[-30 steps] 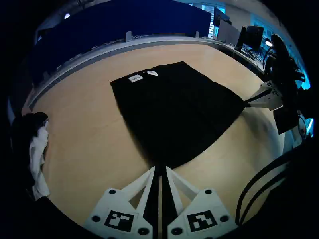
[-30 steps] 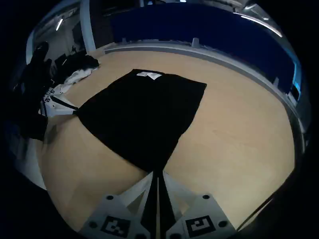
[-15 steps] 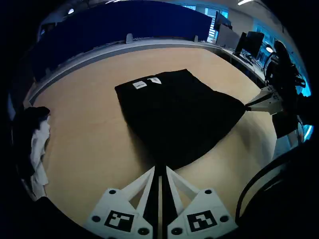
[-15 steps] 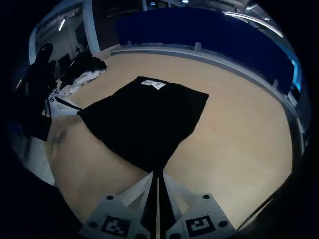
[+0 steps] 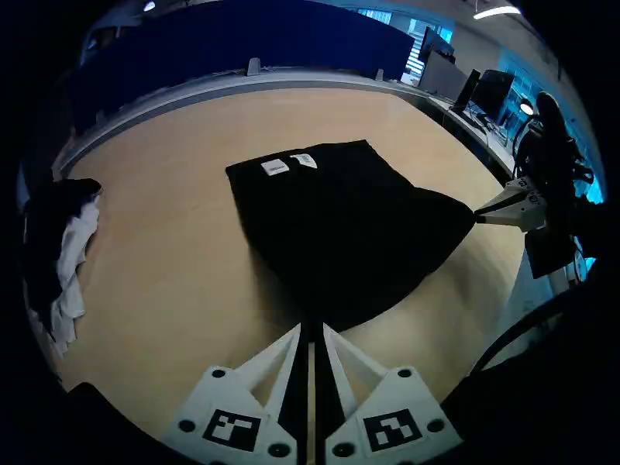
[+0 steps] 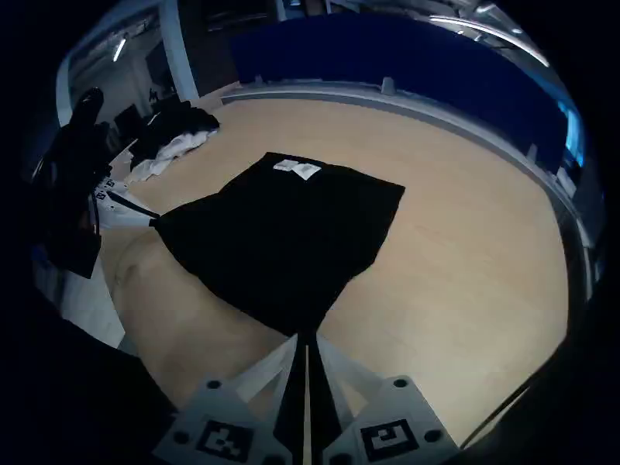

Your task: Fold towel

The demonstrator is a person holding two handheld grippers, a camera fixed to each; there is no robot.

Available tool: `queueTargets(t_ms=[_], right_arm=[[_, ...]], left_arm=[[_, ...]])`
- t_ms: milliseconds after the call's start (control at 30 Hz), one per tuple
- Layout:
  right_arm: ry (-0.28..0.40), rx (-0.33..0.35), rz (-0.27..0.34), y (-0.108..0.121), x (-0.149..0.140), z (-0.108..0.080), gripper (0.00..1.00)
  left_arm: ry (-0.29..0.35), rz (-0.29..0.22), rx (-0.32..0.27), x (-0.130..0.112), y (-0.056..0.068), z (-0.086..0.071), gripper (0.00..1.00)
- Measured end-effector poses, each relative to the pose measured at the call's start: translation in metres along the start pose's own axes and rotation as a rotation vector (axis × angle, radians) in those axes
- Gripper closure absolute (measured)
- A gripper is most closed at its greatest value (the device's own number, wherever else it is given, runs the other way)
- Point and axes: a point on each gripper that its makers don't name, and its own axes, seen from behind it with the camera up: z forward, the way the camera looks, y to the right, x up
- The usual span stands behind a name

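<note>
Towel (image 5: 341, 232) looks soft, light and floppy, far edge lying on the table (image 5: 155, 256), so my left gripper (image 5: 311, 341) and right gripper (image 6: 307, 341) are each clamped on a near corner.

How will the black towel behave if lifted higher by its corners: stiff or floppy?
Probably floppy: the black towel hangs in a curve between the corner in the left tongs and the corner in the right tongs. It is likely light, since thin closed tips hold it. Its far edge, by the white labels, lies flat on the table, so it may drag.
</note>
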Motion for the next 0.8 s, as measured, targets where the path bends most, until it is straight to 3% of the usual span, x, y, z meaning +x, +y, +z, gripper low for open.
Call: queueTargets(t_ms=[567, 800], right_arm=[[0.017, 0.014, -0.003, -0.009, 0.007, -0.016, 0.98], [0.039, 0.013, 0.015, -0.008, 0.018, -0.024, 0.98]], left_arm=[[0.01, -0.018, -0.01, 0.005, 0.007, -0.02, 0.96], [0.024, -0.055, -0.017, 0.011, 0.007, -0.03, 0.95]])
